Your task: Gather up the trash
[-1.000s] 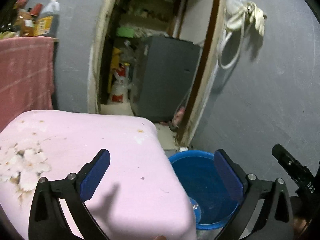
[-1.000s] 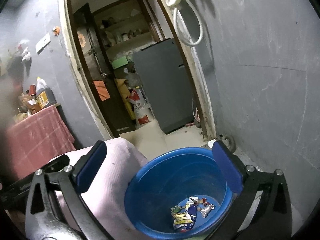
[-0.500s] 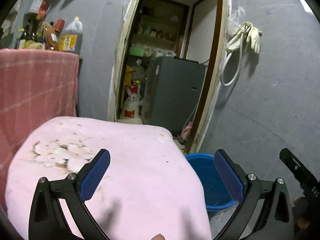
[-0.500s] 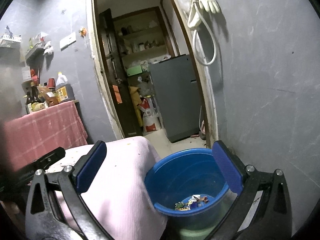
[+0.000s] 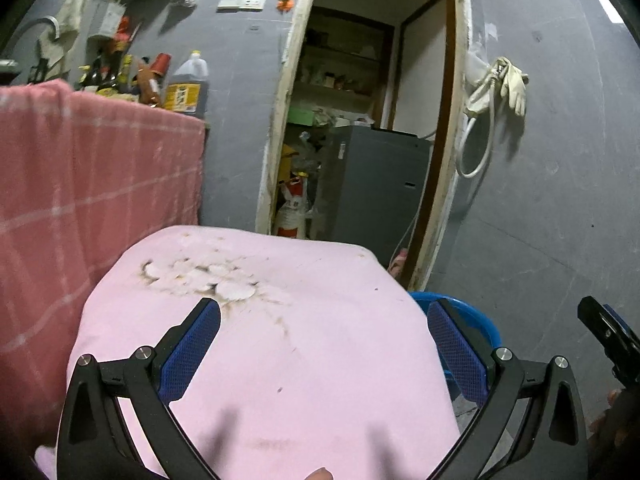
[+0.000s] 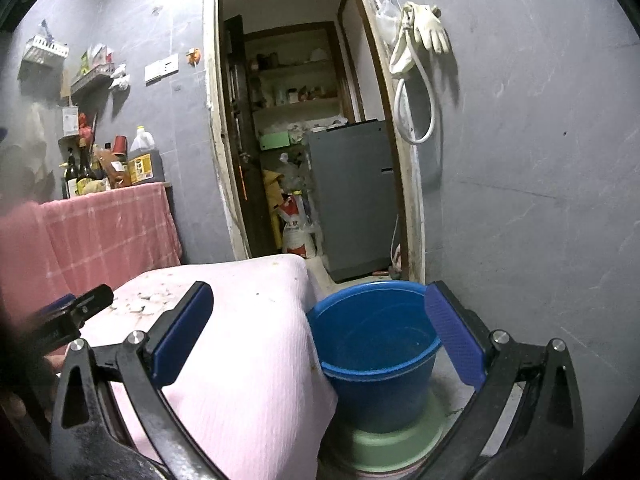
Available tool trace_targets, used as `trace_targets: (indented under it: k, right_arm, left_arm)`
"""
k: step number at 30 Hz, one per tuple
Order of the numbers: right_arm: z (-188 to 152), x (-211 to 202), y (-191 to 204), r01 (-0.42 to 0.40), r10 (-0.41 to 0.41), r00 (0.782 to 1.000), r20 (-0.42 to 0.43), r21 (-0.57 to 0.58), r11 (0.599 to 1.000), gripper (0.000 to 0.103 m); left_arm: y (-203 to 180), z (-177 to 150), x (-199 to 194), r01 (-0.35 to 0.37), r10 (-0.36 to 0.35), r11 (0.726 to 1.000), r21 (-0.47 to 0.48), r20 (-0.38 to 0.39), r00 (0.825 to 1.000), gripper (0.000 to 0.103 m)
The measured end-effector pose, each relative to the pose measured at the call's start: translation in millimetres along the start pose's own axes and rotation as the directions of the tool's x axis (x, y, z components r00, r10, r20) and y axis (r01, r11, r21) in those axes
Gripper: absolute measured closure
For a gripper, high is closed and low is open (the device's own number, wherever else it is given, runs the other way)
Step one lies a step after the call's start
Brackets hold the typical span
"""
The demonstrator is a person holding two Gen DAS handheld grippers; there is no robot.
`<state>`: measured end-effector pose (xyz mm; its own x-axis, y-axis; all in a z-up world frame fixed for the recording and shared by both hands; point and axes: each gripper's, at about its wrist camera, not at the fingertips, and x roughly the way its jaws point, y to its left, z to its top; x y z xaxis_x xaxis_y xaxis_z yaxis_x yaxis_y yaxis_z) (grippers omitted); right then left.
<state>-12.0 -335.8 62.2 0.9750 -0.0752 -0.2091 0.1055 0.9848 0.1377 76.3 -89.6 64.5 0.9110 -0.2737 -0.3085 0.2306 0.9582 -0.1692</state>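
Right wrist only — green base [image 6: 394, 446] under bucket [image 6: 376, 364]

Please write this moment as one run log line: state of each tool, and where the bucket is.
left tool: open, empty | right tool: open, empty | blue bucket: on floor beside pink-covered table | trash: none visible

Pink cloth [image 5: 320, 340], grey fridge [image 6: 352, 196], hanging gloves [image 6: 430, 28], oil jug [image 5: 188, 88]
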Motion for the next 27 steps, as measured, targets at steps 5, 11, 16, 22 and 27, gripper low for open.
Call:
trace_targets:
  k: [5, 11, 16, 22, 27]
  right_arm:
    - [-14.2, -17.1, 10.1, 0.018, -0.018, 1.0, 0.008, -0.01, 1.0, 0.0]
    - [-29.3, -24.3, 16.9, 0.02, -0.021, 0.999, -0.025, -0.03, 0.999, 0.0]
    - [-40.1, -33.3, 19.0, 0.012, -0.012, 0.999, -0.032, -0.028, 1.0, 0.0]
    - [-49.0, -40.5, 27.1, 0.005, -0.006, 1.0, -0.018, -0.059, 0.998, 0.0]
    - [-55.6, -36.8, 31.5, 0.01, -0.013, 0.999, -0.031, -0.096, 0.995, 0.0]
  left_arm:
    - [10.5, -16.5, -21.1, -0.011, 0.011, 0.999, -0.03, -0.01, 1.0, 0.001]
    - [13.4, -36.1, -38.8, -0.033, 0.033, 0.999, 0.005, -0.013, 0.999, 0.001]
    - [20.8, -45.9, -48.0, -0.048, 0.048, 0.999, 0.001, -0.006, 0.999, 0.001]
    - [25.7, -56.7, -57.2, -0.089, 0.088, 0.996, 0.023, 0.027, 0.996, 0.001]
    - [25.3, -70.8, -59.6, -0.115, 0.113, 0.992, 0.055, 0.047, 0.993, 0.001]
